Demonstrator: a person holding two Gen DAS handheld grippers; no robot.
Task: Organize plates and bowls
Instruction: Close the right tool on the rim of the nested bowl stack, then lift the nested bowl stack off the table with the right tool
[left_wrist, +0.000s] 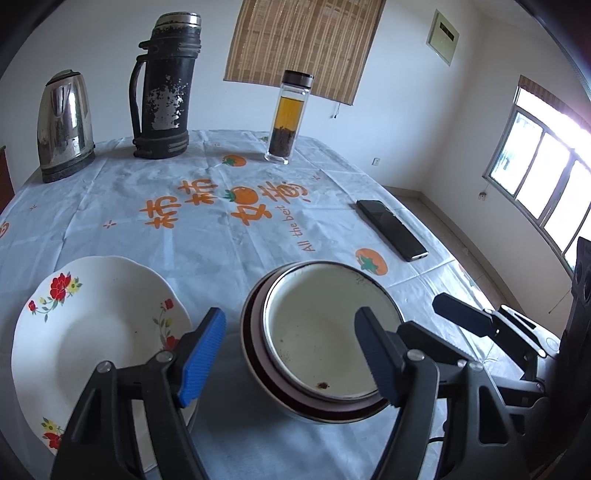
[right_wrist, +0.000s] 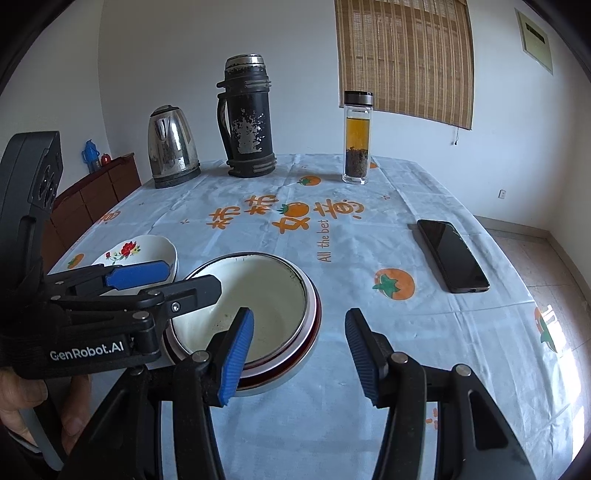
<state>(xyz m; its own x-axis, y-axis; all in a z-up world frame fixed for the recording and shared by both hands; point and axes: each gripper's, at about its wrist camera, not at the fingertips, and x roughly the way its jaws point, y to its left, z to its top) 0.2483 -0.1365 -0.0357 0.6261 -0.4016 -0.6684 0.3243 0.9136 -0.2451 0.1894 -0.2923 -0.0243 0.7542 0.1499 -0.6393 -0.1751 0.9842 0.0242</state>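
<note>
- A steel kettle (left_wrist: 64, 125) is seen at the far left of the tabletop (left_wrist: 229, 236), which is covered by a pale cloth printed with orange fruit.
- Just beside the kettle, a worn black thermos (left_wrist: 164, 88) is stood upright.
- A white plate with red flowers (left_wrist: 92, 332) is laid at the near left, with nothing on it.
- The left gripper (left_wrist: 290, 354) is held spread wide and grasps nothing; its left finger is seen over the plate's rim, its right finger over the enamel bowl.
- The enamel bowl (left_wrist: 317, 332) is nested in a dark-rimmed bowl (left_wrist: 255, 354) at the near centre, apart from the plate.
- A glass tea bottle (left_wrist: 286, 118) is stood at the far centre.
- A dark phone (left_wrist: 391, 229) is laid flat to the right.
- The right gripper (right_wrist: 299, 358) is held released, empty, just right of the stacked bowls.
</note>
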